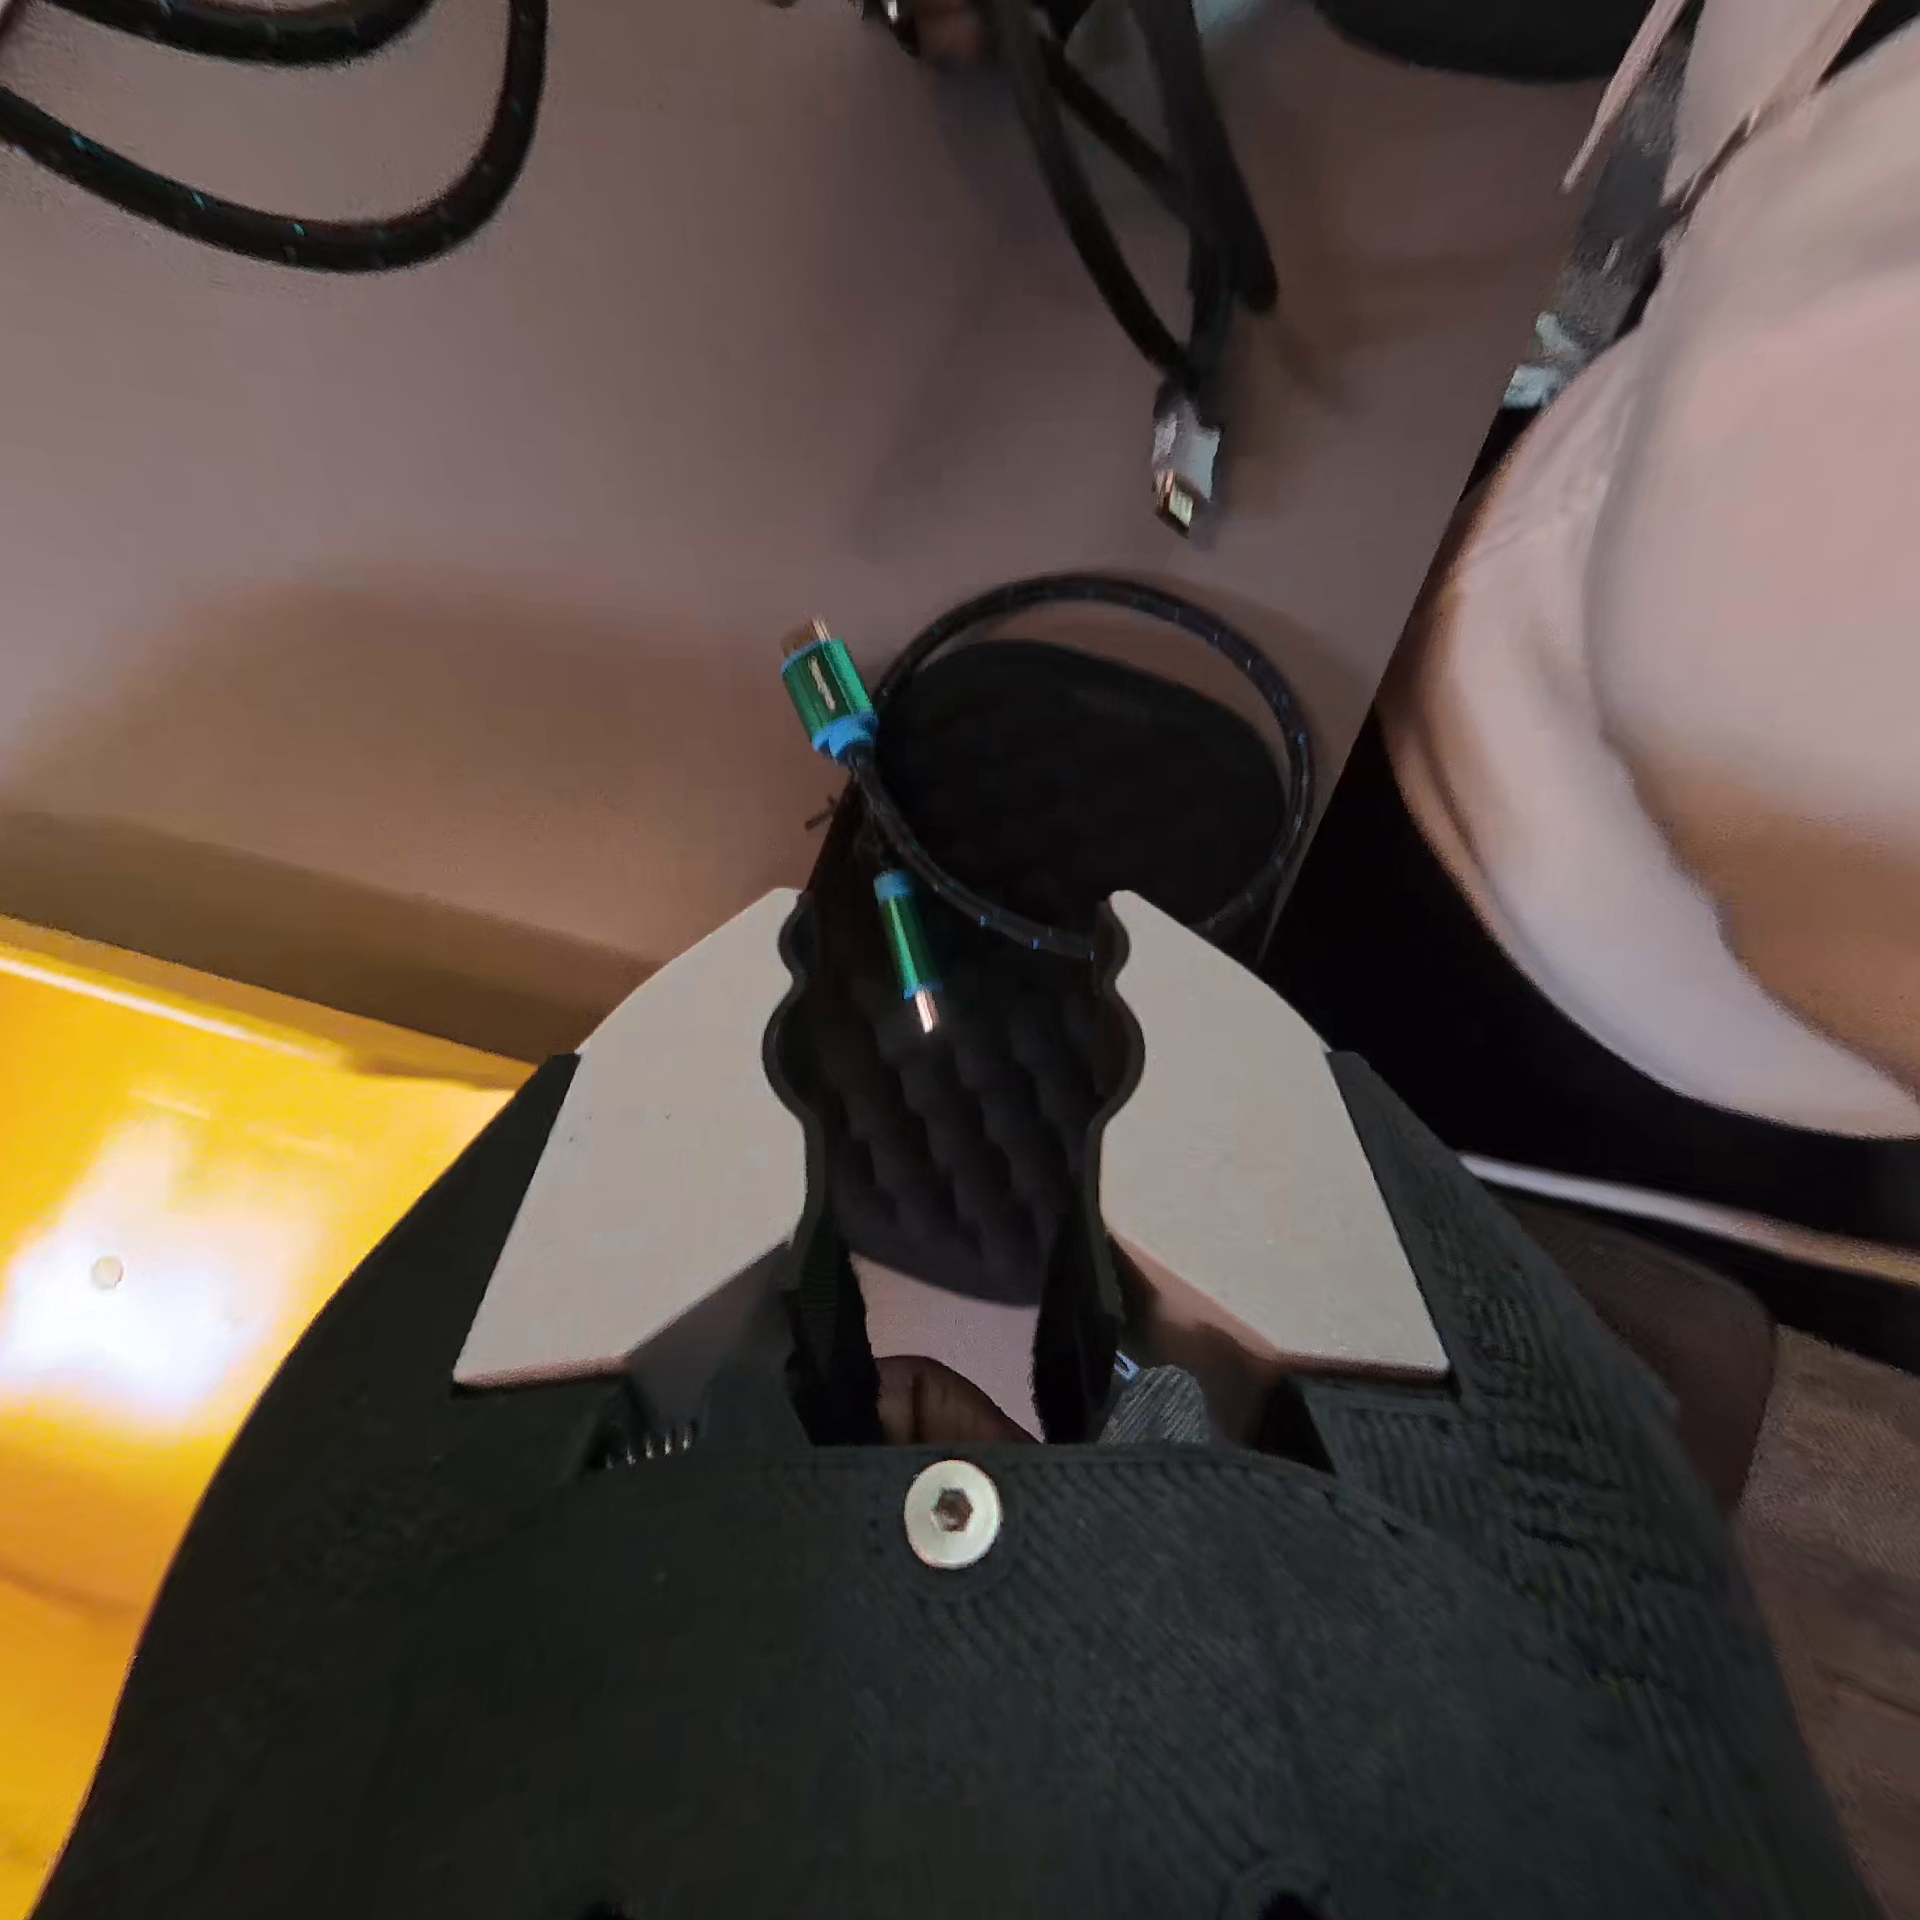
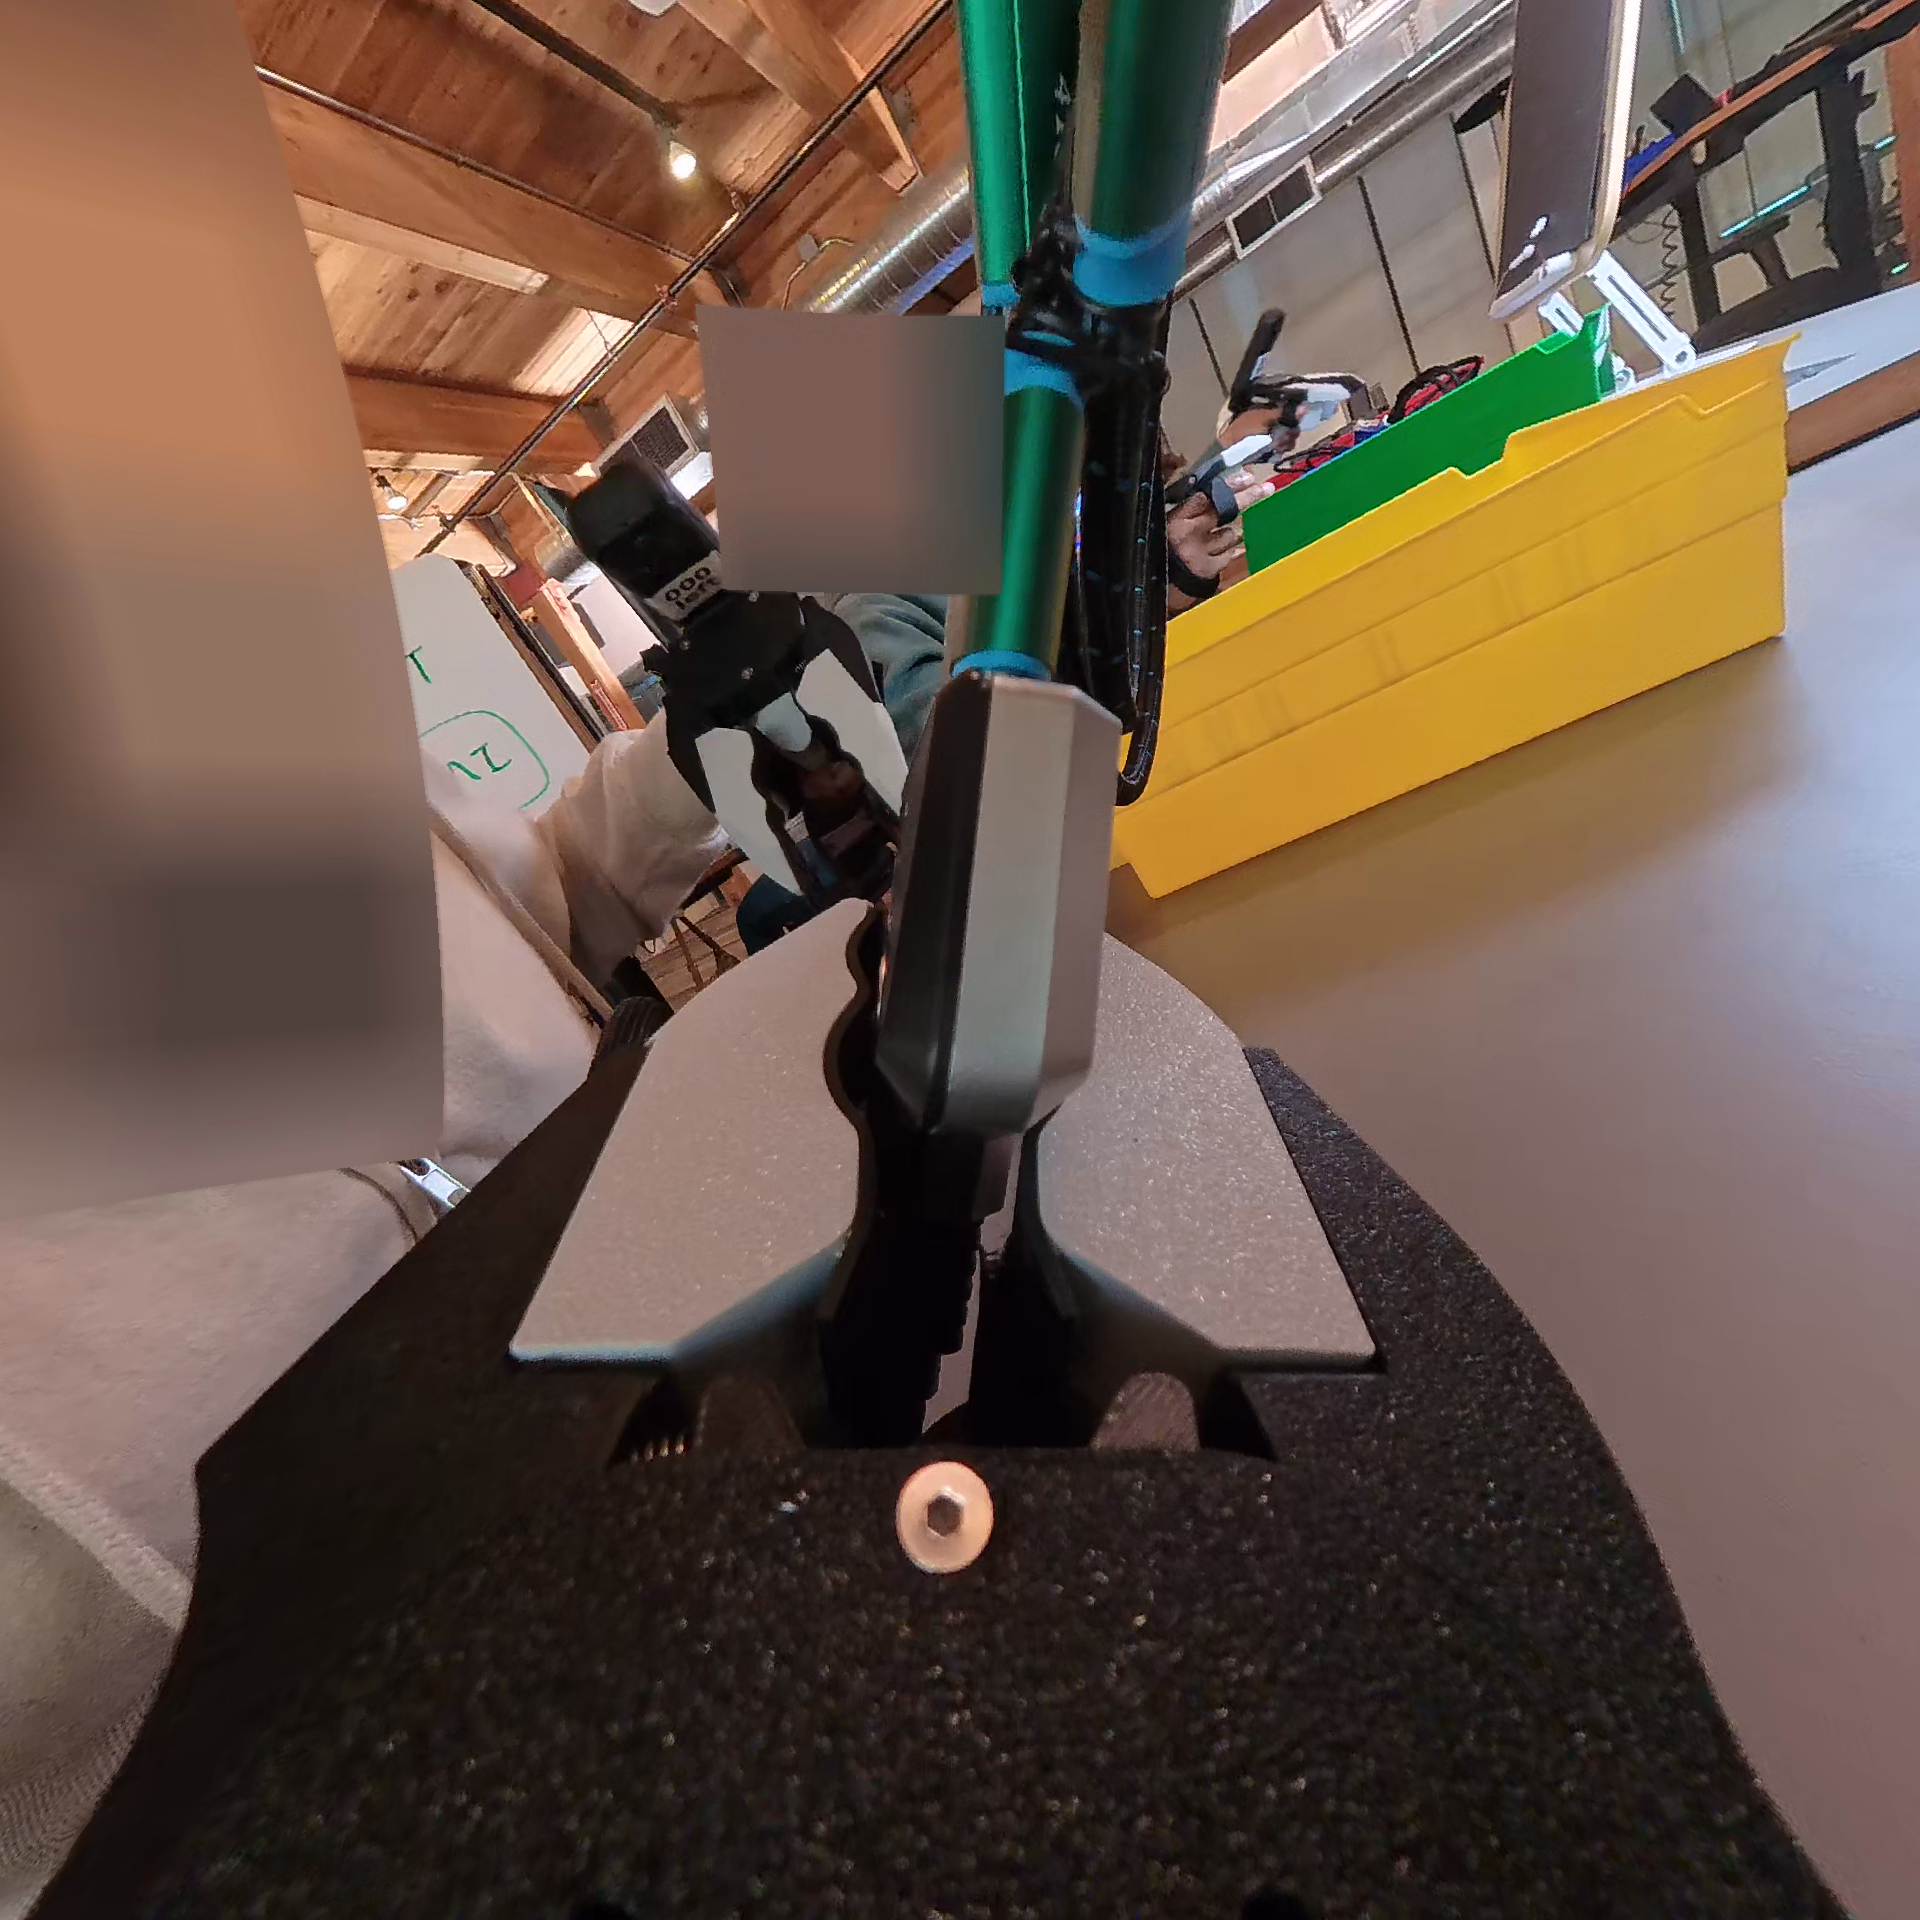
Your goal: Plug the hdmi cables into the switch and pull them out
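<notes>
My right gripper (image 2: 987,956) is shut on the grey HDMI switch (image 2: 997,883) and holds it upright above the table. A green HDMI plug (image 2: 1023,520) with blue rings sits at the switch's top end. More green plugs (image 2: 1132,114) and a bundled black braided cable (image 2: 1127,582) hang close to the lens. My left gripper (image 1: 956,914) is open and empty; it also shows farther off in the right wrist view (image 2: 831,831). In the left wrist view, two green plugs (image 1: 826,691) (image 1: 909,951) on a looped black cable (image 1: 1278,748) lie beyond its fingertips, over a dark shape I cannot identify.
A grey HDMI plug (image 1: 1184,457) on black cable and a braided cable loop (image 1: 416,229) lie on the brown table (image 1: 623,520). A yellow bin (image 2: 1455,644) and a green bin (image 2: 1423,457) stand at the right. A person's white sleeve (image 1: 1662,727) is near.
</notes>
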Motion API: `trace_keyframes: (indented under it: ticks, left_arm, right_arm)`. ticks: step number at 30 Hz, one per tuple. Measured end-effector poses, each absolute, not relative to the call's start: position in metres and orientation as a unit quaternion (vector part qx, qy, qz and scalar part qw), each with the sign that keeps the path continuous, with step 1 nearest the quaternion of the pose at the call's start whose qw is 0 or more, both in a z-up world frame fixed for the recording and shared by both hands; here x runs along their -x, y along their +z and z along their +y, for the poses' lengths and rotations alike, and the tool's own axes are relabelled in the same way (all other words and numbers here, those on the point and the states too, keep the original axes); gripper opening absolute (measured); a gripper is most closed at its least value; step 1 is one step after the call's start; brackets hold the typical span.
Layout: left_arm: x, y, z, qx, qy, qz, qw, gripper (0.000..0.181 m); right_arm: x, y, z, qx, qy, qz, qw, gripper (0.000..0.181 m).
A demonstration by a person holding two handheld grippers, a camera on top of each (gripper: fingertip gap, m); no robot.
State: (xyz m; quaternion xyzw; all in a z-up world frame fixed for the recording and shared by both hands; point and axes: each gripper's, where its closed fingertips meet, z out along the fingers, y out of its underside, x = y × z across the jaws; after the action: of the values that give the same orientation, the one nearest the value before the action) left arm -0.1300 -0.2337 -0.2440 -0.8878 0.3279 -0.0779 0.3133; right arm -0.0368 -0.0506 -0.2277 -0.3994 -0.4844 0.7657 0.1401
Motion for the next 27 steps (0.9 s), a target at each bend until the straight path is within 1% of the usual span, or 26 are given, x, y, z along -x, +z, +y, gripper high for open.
trace_keyframes:
  ticks: [4,8,11,14,16,17,19,20,21,23,24,26,27]
  left_arm:
    - [0.140,-0.270,-0.244,0.910,-0.075,0.310,0.266,0.051]
    - [0.145,-0.283,-0.229,0.915,-0.086,0.275,0.282,0.047]
    - [0.142,-0.294,-0.223,0.919,-0.089,0.267,0.275,0.043]
    - [0.143,-0.306,-0.220,0.924,-0.073,0.264,0.266,0.032]
    - [0.143,-0.312,-0.221,0.928,-0.083,0.256,0.259,0.017]
    - [0.142,-0.313,-0.221,0.928,-0.091,0.251,0.260,0.013]
    - [0.144,-0.310,-0.221,0.929,-0.103,0.237,0.266,0.012]
    - [0.145,-0.308,-0.220,0.929,-0.103,0.232,0.269,0.013]
    - [0.147,-0.303,-0.219,0.928,-0.096,0.231,0.275,0.019]
    - [0.150,-0.286,-0.210,0.921,-0.051,0.236,0.306,0.040]
    - [0.151,-0.274,-0.203,0.912,-0.008,0.244,0.331,0.046]
    - [0.149,-0.263,-0.191,0.892,0.081,0.273,0.351,0.048]
    - [0.146,-0.268,-0.189,0.893,0.105,0.284,0.333,0.048]
  right_arm:
    - [0.038,-0.230,-0.052,0.401,0.762,-0.489,0.137,0.024]
    - [0.038,-0.231,-0.052,0.403,0.761,-0.488,0.139,0.024]
    - [0.038,-0.231,-0.051,0.405,0.760,-0.488,0.140,0.024]
    - [0.038,-0.231,-0.052,0.405,0.761,-0.488,0.139,0.025]
    - [0.039,-0.231,-0.052,0.405,0.761,-0.488,0.138,0.025]
    - [0.039,-0.231,-0.052,0.405,0.761,-0.488,0.138,0.025]
    - [0.038,-0.231,-0.052,0.404,0.761,-0.489,0.138,0.025]
    - [0.038,-0.231,-0.052,0.404,0.761,-0.489,0.138,0.025]
    - [0.038,-0.231,-0.052,0.404,0.761,-0.489,0.138,0.025]
    - [0.038,-0.231,-0.052,0.404,0.761,-0.489,0.138,0.025]
    - [0.038,-0.231,-0.052,0.405,0.761,-0.488,0.137,0.025]
    - [0.038,-0.231,-0.052,0.405,0.761,-0.489,0.136,0.025]
    - [0.038,-0.231,-0.052,0.404,0.761,-0.490,0.135,0.025]
